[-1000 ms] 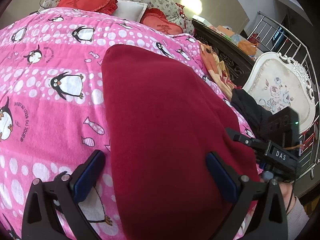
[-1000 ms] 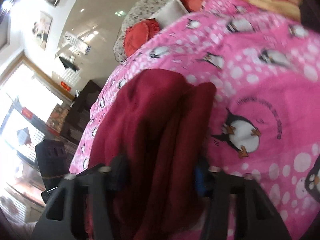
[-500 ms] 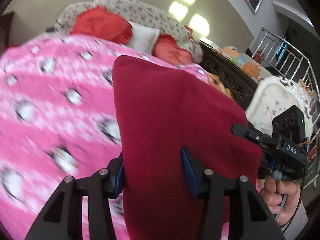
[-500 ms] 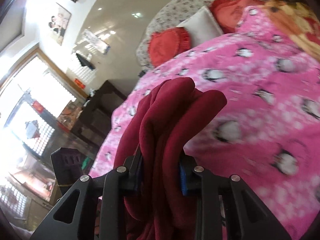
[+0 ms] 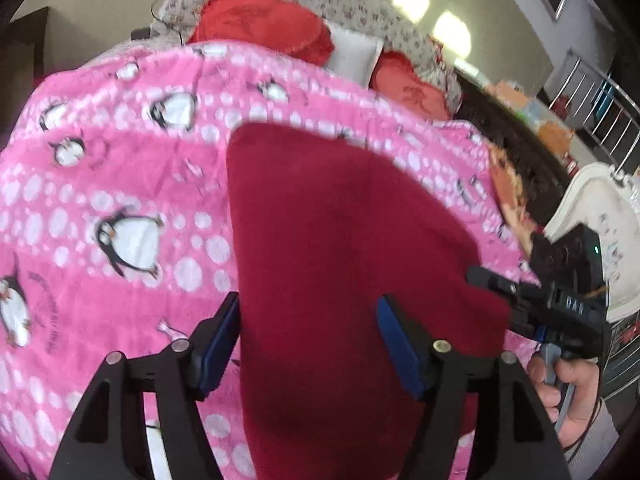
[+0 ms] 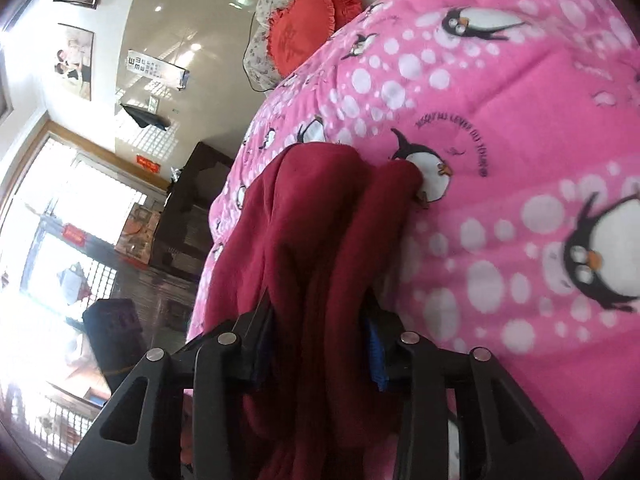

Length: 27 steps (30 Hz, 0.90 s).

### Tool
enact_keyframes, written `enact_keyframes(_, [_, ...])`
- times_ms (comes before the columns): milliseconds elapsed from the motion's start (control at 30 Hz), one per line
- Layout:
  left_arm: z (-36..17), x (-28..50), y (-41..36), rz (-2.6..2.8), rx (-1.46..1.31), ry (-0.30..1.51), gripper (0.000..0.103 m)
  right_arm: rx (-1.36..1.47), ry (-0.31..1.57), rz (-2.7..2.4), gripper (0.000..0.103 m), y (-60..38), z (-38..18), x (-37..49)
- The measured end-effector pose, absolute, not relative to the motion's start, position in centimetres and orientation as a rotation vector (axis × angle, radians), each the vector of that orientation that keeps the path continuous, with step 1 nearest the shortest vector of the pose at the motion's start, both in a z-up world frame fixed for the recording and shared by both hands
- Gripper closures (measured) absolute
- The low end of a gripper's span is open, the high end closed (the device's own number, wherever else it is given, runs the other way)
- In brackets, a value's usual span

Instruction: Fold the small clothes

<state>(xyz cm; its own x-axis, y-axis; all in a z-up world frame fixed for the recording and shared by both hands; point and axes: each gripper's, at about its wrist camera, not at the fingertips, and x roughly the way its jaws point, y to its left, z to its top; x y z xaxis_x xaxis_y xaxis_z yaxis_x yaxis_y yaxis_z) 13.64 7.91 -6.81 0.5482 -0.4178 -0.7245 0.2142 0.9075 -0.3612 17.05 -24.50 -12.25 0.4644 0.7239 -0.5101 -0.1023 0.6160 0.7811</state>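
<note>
A dark red garment point(image 5: 340, 240) is held stretched over the pink penguin blanket point(image 5: 100, 184) on the bed. My left gripper point(image 5: 308, 340) is shut on its near left edge, the cloth running between the blue pads. My right gripper point(image 6: 320, 340) is shut on a bunched fold of the same garment point(image 6: 312, 220), which hangs in thick folds. The right gripper also shows in the left wrist view point(image 5: 552, 312), at the garment's right corner, with a hand on its handle.
Red cushions point(image 5: 260, 20) and a white pillow point(image 5: 352, 52) lie at the bed's head. A dark wooden bed frame point(image 5: 516, 148) and a white ornate chair point(image 5: 600, 208) stand to the right, with a metal railing point(image 5: 600, 100) behind. A dark cabinet point(image 6: 192, 216) stands left of the bed.
The left gripper went from open around the garment's edge to shut on it. Both grippers lifted the garment, then carried it down toward the blanket.
</note>
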Motion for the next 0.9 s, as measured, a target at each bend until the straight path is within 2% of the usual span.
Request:
enact_keyframes(133, [-3.3,14.7,9.3,-0.349,-0.242,0.810,0.026,0.503,0.874,0.553,0.096,-25.0,-7.1,14.7])
enact_keyframes(267, [-3.0,19.4,7.1,-0.338,-0.252,0.867,0.025,0.059,0.775,0.690,0.097,-18.9,-2.1,12.4])
enact_keyframes(367, [-5.1,22.5,4.7,-0.304,-0.239,0.936,0.025,-0.199,0.750,0.752,0.101,-14.3,-2.5,11.8])
enact_keyframes(433, [-6.6,23.1,3.6,-0.300,-0.231,0.962,0.022,-0.272,0.840,0.707,0.103,-13.8,-5.4,12.8])
enact_keyframes(500, [-8.4,23.1,2.5,-0.286,-0.197,0.978,0.014,-0.289,0.871,0.659,0.103,-14.8,-7.6,13.0])
enact_keyframes(567, [-9.0,22.6,1.3,-0.274,-0.123,0.952,0.012,-0.167,0.846,0.683,0.103,-16.6,-8.2,12.5])
enact_keyframes(800, [-9.6,23.9,0.5,-0.280,-0.077,1.041,0.001,-0.137,0.860,0.686,0.103,-16.7,-8.0,12.6])
enact_keyframes(867, [-9.2,24.2,0.1,-0.270,-0.034,1.083,0.002,-0.141,0.841,0.667,0.103,-16.4,-8.2,12.2])
enact_keyframes(900, [-8.1,23.7,0.4,-0.258,-0.032,1.060,0.011,-0.143,0.831,0.656,0.103,-16.4,-8.2,12.1])
